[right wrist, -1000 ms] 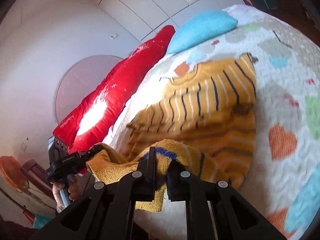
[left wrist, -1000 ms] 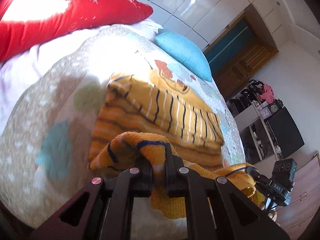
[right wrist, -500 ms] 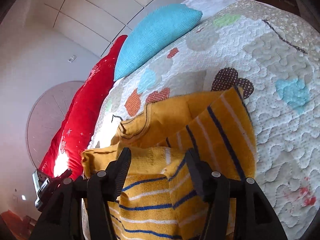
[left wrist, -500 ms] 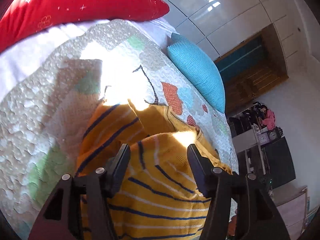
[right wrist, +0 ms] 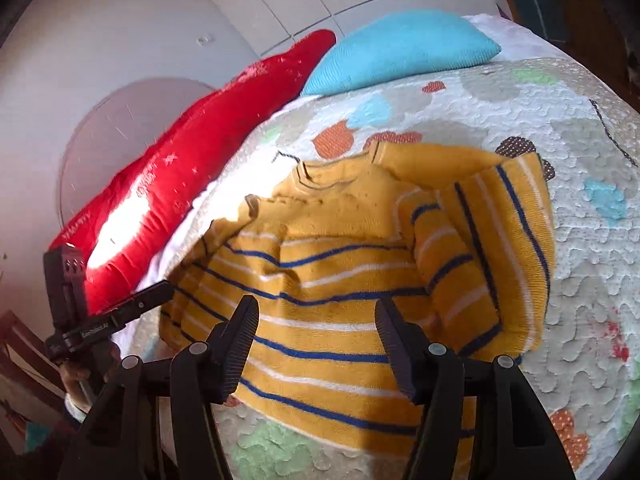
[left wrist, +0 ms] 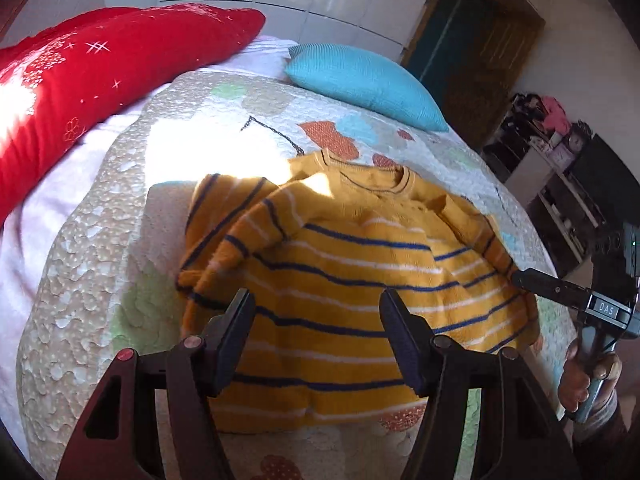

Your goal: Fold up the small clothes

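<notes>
I see the mustard sweater (left wrist: 352,280) with navy and white stripes lying on the quilted bed cover (left wrist: 100,240), its lower half doubled up over the chest and both sleeves tucked in across the body; the ribbed collar faces the blue pillow (left wrist: 368,80) and red pillow (left wrist: 80,80). My left tongs (left wrist: 316,312) are spread wide apart and hold nothing, hovering above the near folded edge. My right tongs (right wrist: 316,316) are likewise wide apart and empty, pointing at the same hem from the other side. In the left view the right tool sits just beside the sweater's right edge, gripped by a hand (left wrist: 580,376). The sweater lies ahead of and below both tongs, apart from them.
</notes>
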